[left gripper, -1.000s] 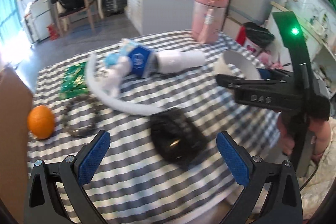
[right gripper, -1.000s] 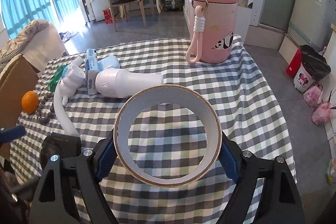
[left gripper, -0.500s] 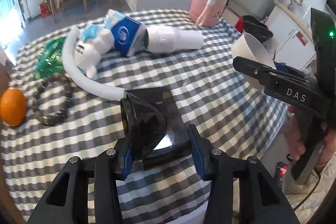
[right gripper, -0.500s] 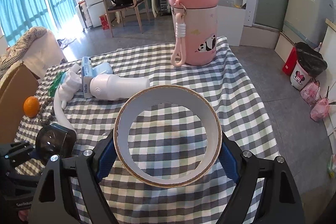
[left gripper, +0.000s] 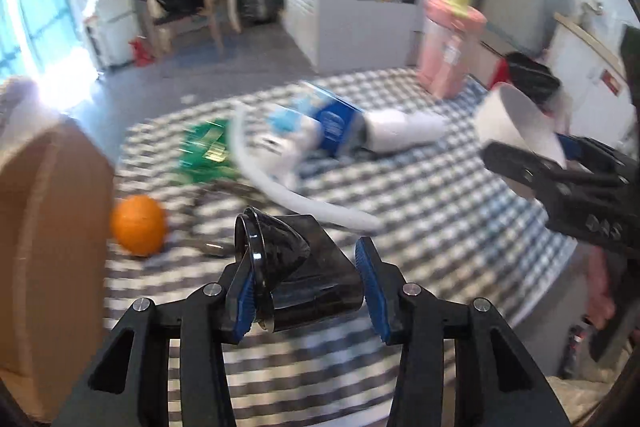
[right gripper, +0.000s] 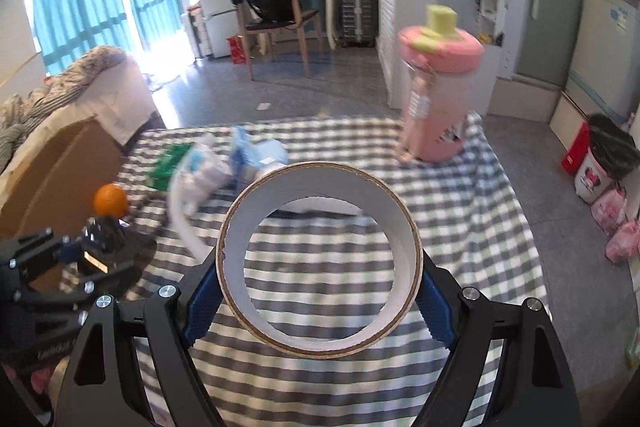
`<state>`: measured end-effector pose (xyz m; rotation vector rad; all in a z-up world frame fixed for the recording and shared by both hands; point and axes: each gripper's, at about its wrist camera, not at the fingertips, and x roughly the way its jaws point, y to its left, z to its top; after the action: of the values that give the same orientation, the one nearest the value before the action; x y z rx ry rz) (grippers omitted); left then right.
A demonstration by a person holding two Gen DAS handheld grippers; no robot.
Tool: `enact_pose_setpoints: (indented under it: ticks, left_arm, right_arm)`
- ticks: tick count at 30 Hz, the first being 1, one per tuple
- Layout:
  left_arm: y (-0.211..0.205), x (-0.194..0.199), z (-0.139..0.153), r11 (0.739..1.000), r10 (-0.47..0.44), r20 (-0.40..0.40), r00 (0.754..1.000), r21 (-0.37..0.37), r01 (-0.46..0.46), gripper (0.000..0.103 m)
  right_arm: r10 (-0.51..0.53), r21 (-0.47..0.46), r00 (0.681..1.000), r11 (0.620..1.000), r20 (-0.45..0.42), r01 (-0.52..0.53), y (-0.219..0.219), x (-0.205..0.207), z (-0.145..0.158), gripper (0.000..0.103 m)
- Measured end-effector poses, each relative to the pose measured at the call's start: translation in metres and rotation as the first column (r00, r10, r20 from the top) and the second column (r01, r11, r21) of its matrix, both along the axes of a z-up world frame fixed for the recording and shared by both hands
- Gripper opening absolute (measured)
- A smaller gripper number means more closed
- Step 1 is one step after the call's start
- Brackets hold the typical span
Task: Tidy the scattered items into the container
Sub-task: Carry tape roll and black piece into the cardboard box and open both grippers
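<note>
My left gripper point(left gripper: 306, 281) is shut on a black glossy device point(left gripper: 298, 267) and holds it above the checked table point(left gripper: 420, 211). My right gripper point(right gripper: 318, 287) is shut on a white tape roll point(right gripper: 240, 211), also held in the air; the roll shows at the right of the left wrist view point(left gripper: 516, 123). A brown cardboard box point(left gripper: 44, 227) stands at the table's left edge. On the table lie an orange point(left gripper: 138, 225), a green packet point(left gripper: 206, 155), a white hose with a plush toy point(left gripper: 280, 163), a blue tissue pack point(left gripper: 334, 125) and a white cylinder point(left gripper: 404, 129).
A pink bottle with a yellow cap point(right gripper: 438, 107) stands at the table's far right. A bead bracelet point(left gripper: 212, 247) lies partly hidden behind the black device. Beyond the table are a chair, a desk and a bin point(right gripper: 608, 163).
My left gripper closed on the black device, lifted it off the table and swung left toward the cardboard box. My right gripper keeps the tape roll and has shifted slightly.
</note>
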<state>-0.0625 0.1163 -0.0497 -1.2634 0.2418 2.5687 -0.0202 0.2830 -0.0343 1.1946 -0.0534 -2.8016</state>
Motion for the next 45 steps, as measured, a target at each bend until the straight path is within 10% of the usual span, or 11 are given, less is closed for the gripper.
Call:
enact_pose_setpoints:
  ticks: [15, 26, 36, 38, 41, 45]
  left_arm:
    - [-0.163, 0.026, 0.092, 0.951, 0.3, -0.236, 0.924, 0.001, -0.308, 0.046]
    - [-0.281, 0.034, 0.062, 0.858, 0.508, -0.142, 0.849, 0.0, -0.513, 0.046]
    - [-0.316, 0.017, 0.033, 0.834, 0.548, -0.082, 0.833, -0.028, -0.551, 0.046]
    - [-0.314, 0.015, 0.028, 0.838, 0.541, -0.075, 0.837, -0.033, -0.545, 0.05]
    - [-0.311, 0.014, 0.027, 0.814, 0.568, -0.102, 0.817, -0.076, -0.575, 0.09]
    - [-0.309, 0.018, 0.037, 0.811, 0.574, -0.129, 0.808, -0.045, -0.583, 0.099]
  right_arm:
    - [0.319, 0.058, 0.931, 0.948, -0.179, -0.314, -0.166, 0.003, 0.082, 0.083]
    - [0.564, 0.091, 0.818, 0.825, -0.113, -0.557, -0.319, -0.013, 0.062, 0.083]
    - [0.604, 0.122, 0.797, 0.793, -0.026, -0.597, -0.369, -0.029, 0.022, 0.083]
    - [0.601, 0.132, 0.799, 0.794, -0.023, -0.593, -0.369, -0.032, 0.02, 0.083]
    - [0.603, 0.155, 0.798, 0.789, -0.012, -0.594, -0.369, -0.032, 0.016, 0.086]
    - [0.599, 0.17, 0.799, 0.794, -0.05, -0.584, -0.363, -0.028, 0.021, 0.09]
